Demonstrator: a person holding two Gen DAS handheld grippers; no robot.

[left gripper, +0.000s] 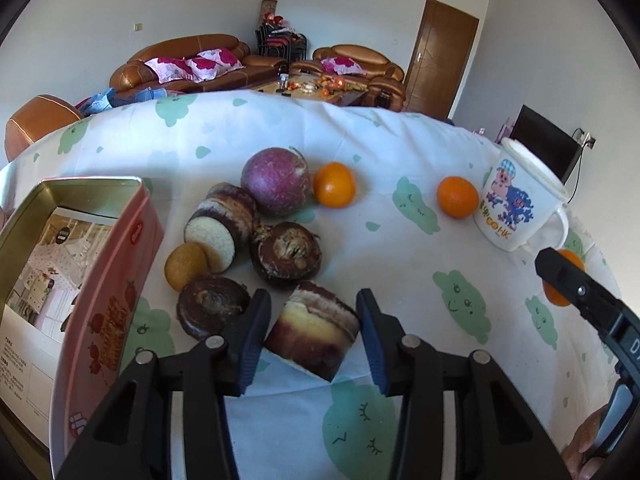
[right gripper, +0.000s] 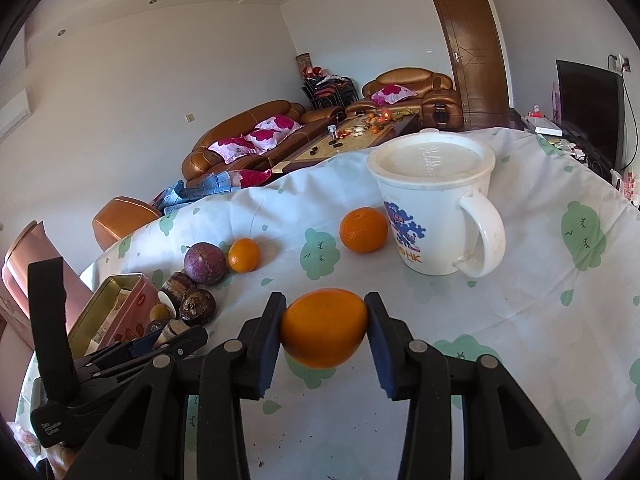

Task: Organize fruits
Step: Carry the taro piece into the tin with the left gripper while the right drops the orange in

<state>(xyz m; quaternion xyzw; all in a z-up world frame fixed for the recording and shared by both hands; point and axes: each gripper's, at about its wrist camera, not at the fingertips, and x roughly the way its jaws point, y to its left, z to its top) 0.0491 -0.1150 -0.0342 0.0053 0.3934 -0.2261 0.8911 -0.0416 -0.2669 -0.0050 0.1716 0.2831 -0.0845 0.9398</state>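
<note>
Fruits lie spread on my tabletop (left gripper: 400,256), which a white cloth with green shapes covers. I take the white mug (right gripper: 434,208) with its lid as my landmark.

My right hand-held gripper (right gripper: 325,330) is clamped on an orange (right gripper: 324,326); both blue pads press its sides, in front of the mug. My left hand-held gripper (left gripper: 313,334) stands partly apart around a cut brown piece with a pale inside (left gripper: 314,334). The left pad seems to touch it, but at the right pad I cannot tell if there is contact, so I do not call it a grip.

Left of the mug, just beside it, one orange (left gripper: 457,197) rests. Further left a second orange (left gripper: 334,184) touches a purple round fruit (left gripper: 276,182). Beyond them, well apart from the mug, is a crowded group: another cut brown piece (left gripper: 220,224), two whole dark brown bulbs (left gripper: 290,256) (left gripper: 212,306) and a small yellowish fruit (left gripper: 186,266). They stand close around my left fingers (left gripper: 252,336). An open pink tin box (left gripper: 108,280) with a printed paper inside stands at the far left of this group.

I count three oranges, one purple fruit, one yellowish fruit, two cut pieces, two whole bulbs, one mug, one tin.
</note>
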